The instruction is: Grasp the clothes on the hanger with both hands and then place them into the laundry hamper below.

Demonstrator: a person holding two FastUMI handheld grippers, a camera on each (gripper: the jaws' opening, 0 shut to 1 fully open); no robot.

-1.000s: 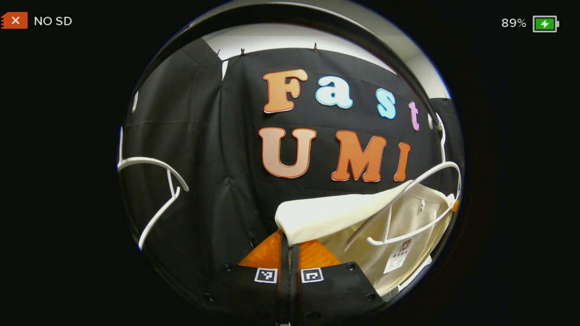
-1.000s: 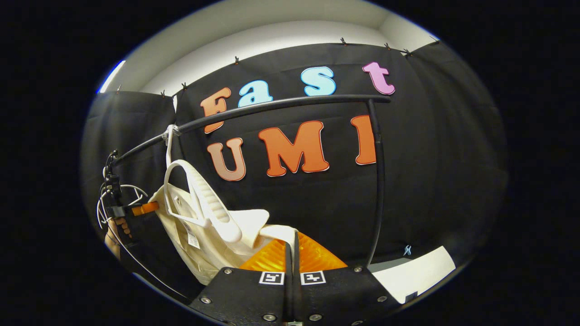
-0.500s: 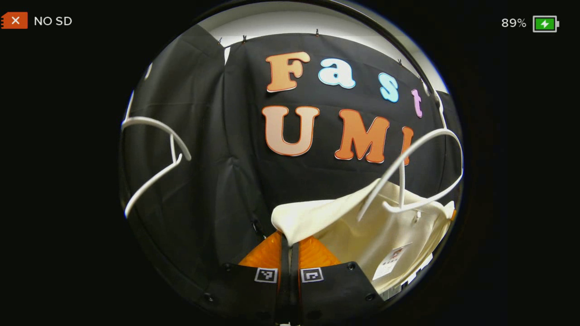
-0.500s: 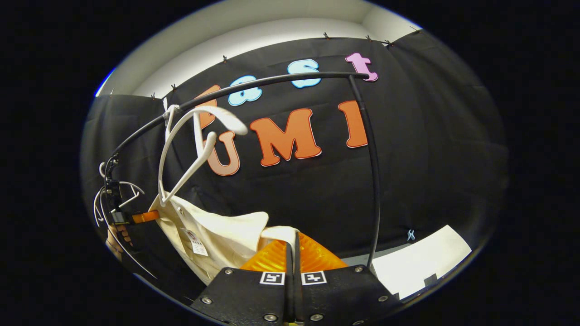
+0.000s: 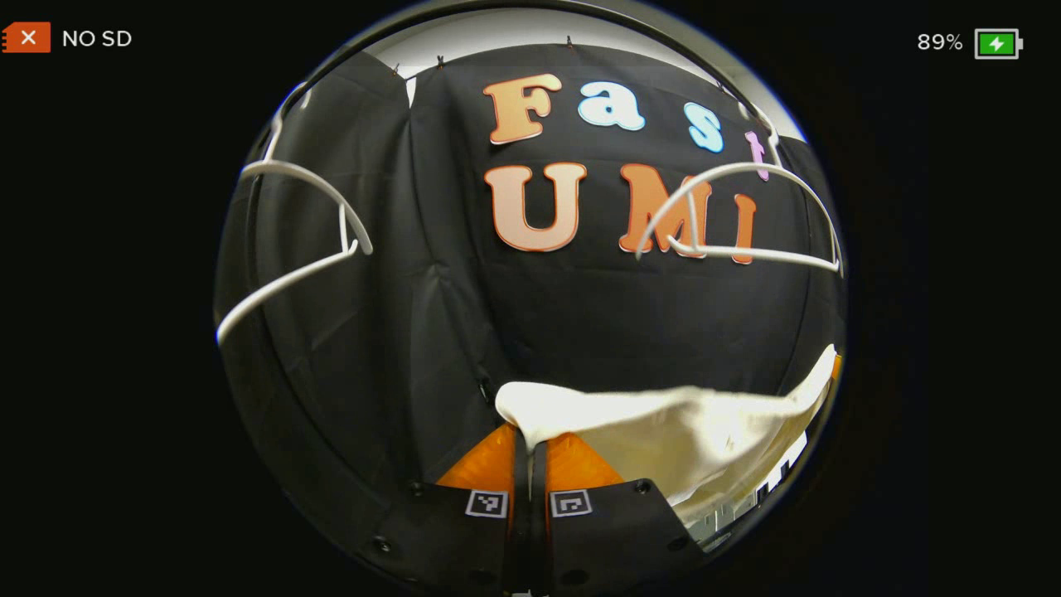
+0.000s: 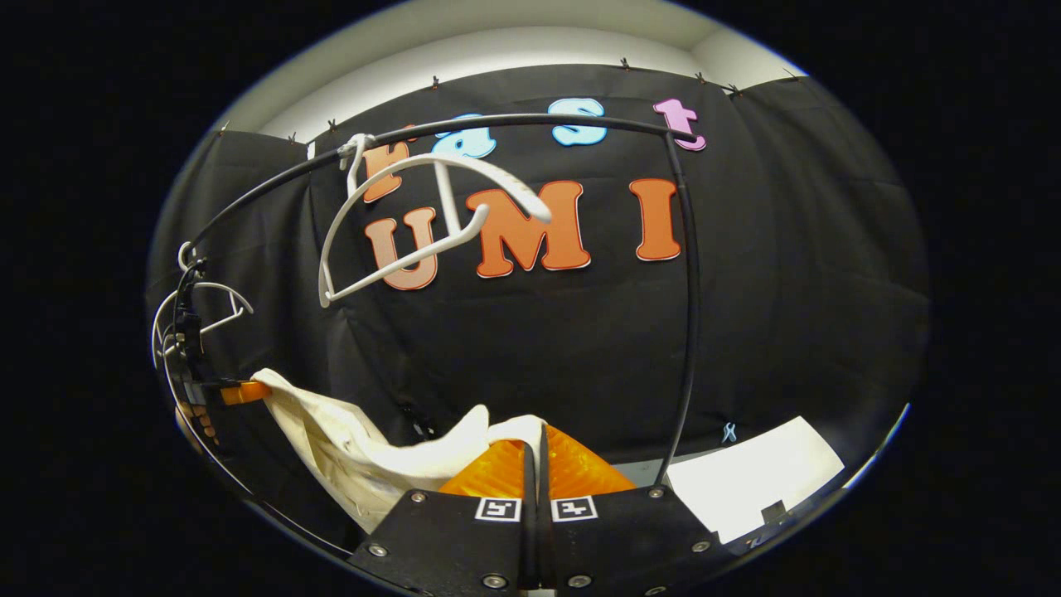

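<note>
A cream garment point(image 5: 688, 423) hangs stretched between my two grippers, well below its white hanger point(image 5: 746, 215). In the left gripper view, my left gripper point(image 5: 530, 444) is shut on the garment's left corner, and the cloth runs off to the right. In the right gripper view, my right gripper point(image 6: 535, 444) is shut on the other corner of the garment point(image 6: 348, 444), which sags away to the left toward the other gripper point(image 6: 224, 391). The bare white hanger point(image 6: 414, 224) hangs from the black rail point(image 6: 514, 128) above.
A second bare white hanger point(image 5: 290, 249) hangs at the left of the rail. The rail's black upright post point(image 6: 684, 332) stands just right of my right gripper. A white sheet point(image 6: 754, 477) lies low at the right.
The garment has come off the hanger and dropped with both grippers. The freed hanger has swung up and now hangs bare on the rail.
</note>
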